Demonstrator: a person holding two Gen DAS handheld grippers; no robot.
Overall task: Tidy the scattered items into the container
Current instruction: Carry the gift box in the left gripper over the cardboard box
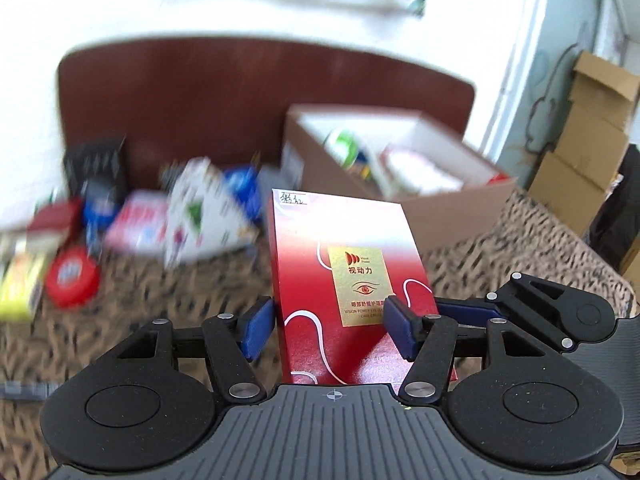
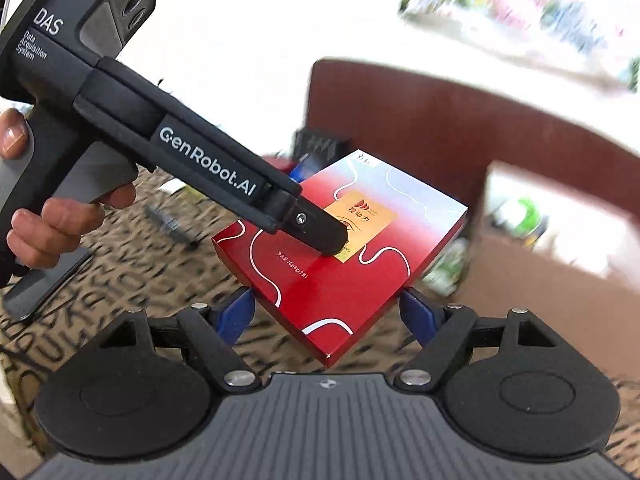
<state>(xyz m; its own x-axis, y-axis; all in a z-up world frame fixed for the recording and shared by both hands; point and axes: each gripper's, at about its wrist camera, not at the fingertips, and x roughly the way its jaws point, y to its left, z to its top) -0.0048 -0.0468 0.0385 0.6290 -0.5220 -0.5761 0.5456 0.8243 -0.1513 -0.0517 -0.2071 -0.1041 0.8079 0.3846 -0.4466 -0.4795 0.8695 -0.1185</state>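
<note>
A flat red box (image 1: 344, 280) with a gold label is held in the air between both grippers. My left gripper (image 1: 330, 330) is shut on the red box, its blue pads pressing the box's two faces. In the right wrist view the left gripper's finger lies on the box's top face (image 2: 320, 236). My right gripper (image 2: 326, 314) has its blue pads against two edges of the same red box (image 2: 340, 280). The open cardboard container (image 1: 400, 184) stands behind, right of the box, with several items inside; it also shows in the right wrist view (image 2: 552, 276).
Scattered packets, a red round tin (image 1: 72, 280) and small boxes (image 1: 200, 208) lie on the patterned bedcover to the left. A dark red headboard (image 1: 240, 92) stands behind. Stacked cardboard boxes (image 1: 588, 140) sit at the far right.
</note>
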